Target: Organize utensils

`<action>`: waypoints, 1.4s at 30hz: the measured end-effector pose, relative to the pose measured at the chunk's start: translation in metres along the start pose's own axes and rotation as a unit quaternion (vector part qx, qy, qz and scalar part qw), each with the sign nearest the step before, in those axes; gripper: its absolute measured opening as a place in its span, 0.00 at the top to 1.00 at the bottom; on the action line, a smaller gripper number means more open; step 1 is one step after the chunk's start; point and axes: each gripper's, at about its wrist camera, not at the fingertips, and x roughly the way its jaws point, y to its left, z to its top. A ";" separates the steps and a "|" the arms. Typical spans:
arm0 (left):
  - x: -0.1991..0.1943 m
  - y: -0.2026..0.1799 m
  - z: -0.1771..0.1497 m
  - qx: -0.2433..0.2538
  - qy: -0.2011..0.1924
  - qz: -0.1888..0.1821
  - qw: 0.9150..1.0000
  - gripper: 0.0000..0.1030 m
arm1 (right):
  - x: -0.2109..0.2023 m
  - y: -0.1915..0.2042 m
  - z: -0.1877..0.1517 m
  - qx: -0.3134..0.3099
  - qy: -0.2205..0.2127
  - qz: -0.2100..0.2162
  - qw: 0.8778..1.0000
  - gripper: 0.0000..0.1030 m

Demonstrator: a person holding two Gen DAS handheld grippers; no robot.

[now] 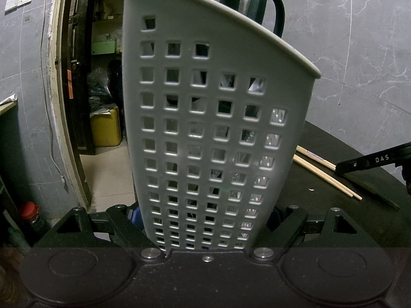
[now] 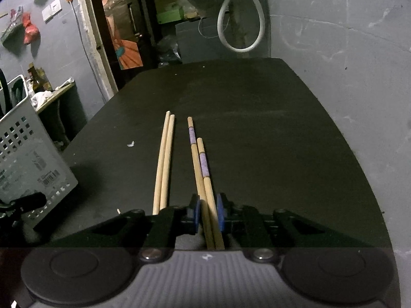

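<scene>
The right gripper pinches the purple-banded chopsticks, which run lengthwise straight ahead on the black table, while the perforated grey utensil holder, clamped upright by the left gripper, stands to their left.

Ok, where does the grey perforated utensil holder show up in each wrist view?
Left wrist view: the utensil holder fills the centre, gripped at its base by the left gripper.
Right wrist view: the same holder sits at the left edge, on the black table.
Shared landmark: the plain wooden chopsticks lying on the table, right of the holder.
</scene>
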 end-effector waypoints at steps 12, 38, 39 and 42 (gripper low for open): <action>0.000 0.000 0.000 0.000 0.000 0.000 1.000 0.17 | -0.003 0.005 -0.002 -0.011 -0.006 -0.018 1.000 0.81; -0.001 0.000 0.001 0.002 0.001 0.001 1.000 0.16 | 0.009 0.008 0.005 -0.019 0.003 -0.032 0.999 0.83; -0.001 0.000 0.001 0.002 0.001 0.001 1.000 0.16 | 0.010 0.009 0.006 -0.023 0.001 -0.035 0.999 0.83; -0.001 0.000 0.001 0.002 0.001 0.001 1.000 0.16 | 0.015 0.011 0.010 -0.039 0.001 -0.040 0.998 0.93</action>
